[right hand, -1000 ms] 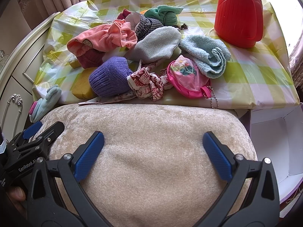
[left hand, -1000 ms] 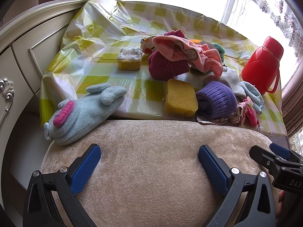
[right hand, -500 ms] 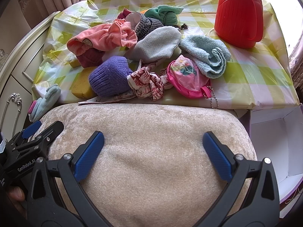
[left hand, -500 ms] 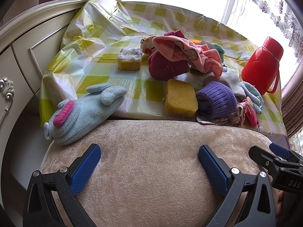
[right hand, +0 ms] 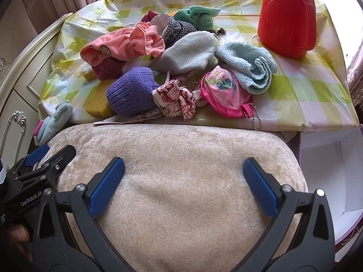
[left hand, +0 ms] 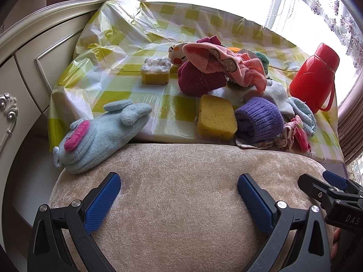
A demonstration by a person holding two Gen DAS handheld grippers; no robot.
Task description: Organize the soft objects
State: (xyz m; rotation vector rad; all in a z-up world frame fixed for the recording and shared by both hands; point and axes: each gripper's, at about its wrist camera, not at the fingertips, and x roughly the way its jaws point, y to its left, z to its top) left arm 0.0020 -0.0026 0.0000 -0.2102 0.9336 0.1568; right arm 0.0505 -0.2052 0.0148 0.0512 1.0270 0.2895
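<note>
A heap of soft things lies on the checked table [left hand: 118, 74]: a purple knit roll [left hand: 258, 119] [right hand: 131, 94], a yellow sponge [left hand: 215, 117], a second sponge [left hand: 155, 71], a maroon knit [left hand: 199, 81], a pink cloth [left hand: 226, 62] [right hand: 122, 45], a grey sock [right hand: 188, 52], a light blue towel [right hand: 249, 63], a pink pouch [right hand: 224, 94] and a red-patterned scrunchie [right hand: 177, 99]. A light blue mitten [left hand: 99, 136] lies across the table edge and the beige cushion [left hand: 181, 192]. My left gripper [left hand: 179, 195] and right gripper [right hand: 183, 181] hover open and empty over the cushion.
A red thermos jug [left hand: 314, 77] [right hand: 288, 15] stands at the table's right back. A white drawer cabinet [left hand: 29, 68] stands to the left. An open white box [right hand: 329, 167] sits right of the cushion. Curtains and a window are behind.
</note>
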